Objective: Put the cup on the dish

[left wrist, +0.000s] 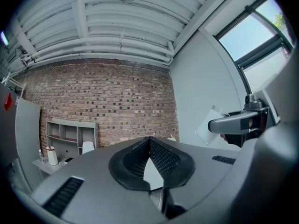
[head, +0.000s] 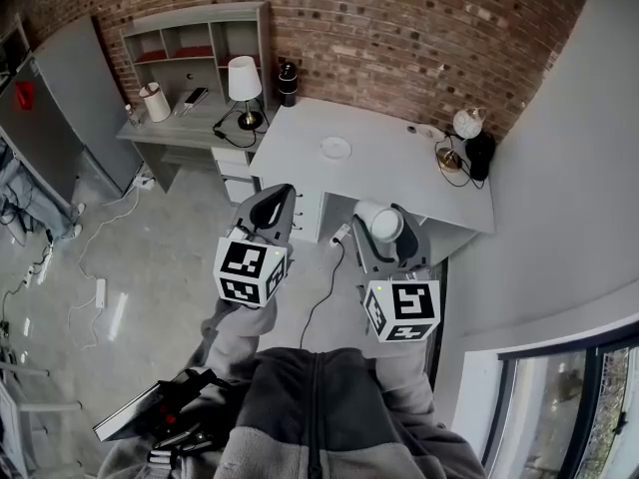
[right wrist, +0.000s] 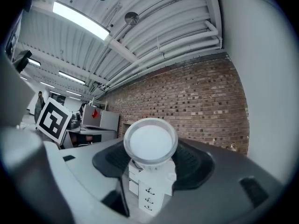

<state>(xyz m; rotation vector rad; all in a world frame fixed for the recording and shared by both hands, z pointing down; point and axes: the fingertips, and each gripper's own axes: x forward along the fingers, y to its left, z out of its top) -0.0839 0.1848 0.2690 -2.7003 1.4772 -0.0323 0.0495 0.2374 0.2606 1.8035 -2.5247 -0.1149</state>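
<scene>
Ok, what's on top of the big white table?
A small white dish lies on the white table, and a lamp stands at its right end. The cup in the right tongs covers part of the near edge.

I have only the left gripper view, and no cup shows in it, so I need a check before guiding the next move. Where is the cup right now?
Observer: The cup is clamped between the jaws of the right gripper, which is held out level in front of the person.
Operator: Where is the dish?
Observer: The dish lies on the white desk, ahead of both grippers, with nothing on it.
Operator: Is anything close to the dish?
Observer: No. The nearest thing on that desk is a small lamp at its right end, well apart from the dish.
</scene>
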